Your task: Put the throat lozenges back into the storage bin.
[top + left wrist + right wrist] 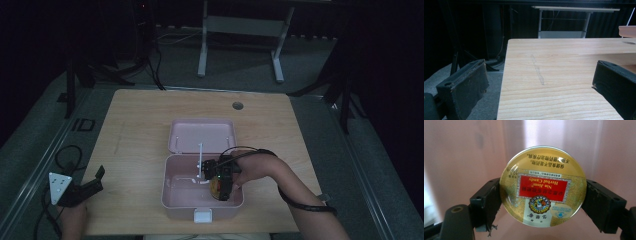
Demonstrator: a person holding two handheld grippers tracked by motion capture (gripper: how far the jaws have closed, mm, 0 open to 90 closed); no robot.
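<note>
- R gripper (543, 192): jaws clamped on either side of the round gold metal candy tin with a red label (543, 186). Label reads upside down in the right gripper view; tin held face toward cam.
- Where it is: tin (217, 188) sits low inside the open pale-pink plastic box (175, 197), front-right part, pink walls and floor all round it. Can't tell if it touches the floor yet.
- Step, prob: placing the tin in the box, w/ the hand (252, 170) reaching in over the right wall.
- Next move calls for: ease tin flat onto the floor, spread jaws, lift straight up clear of the wall.
- In the way: white upright part (200, 159) at the box's hinge side, just beside the gripper; could snag jaws or cable on exit. White front latch (202, 215) is clear of it.
- Lid (202, 135) lies folded back behind the box.
- L gripper (87, 184): jaws apart, nothing between them, idle at the front-left edge of the light wooden table (140, 120), well apart from the box.
</note>
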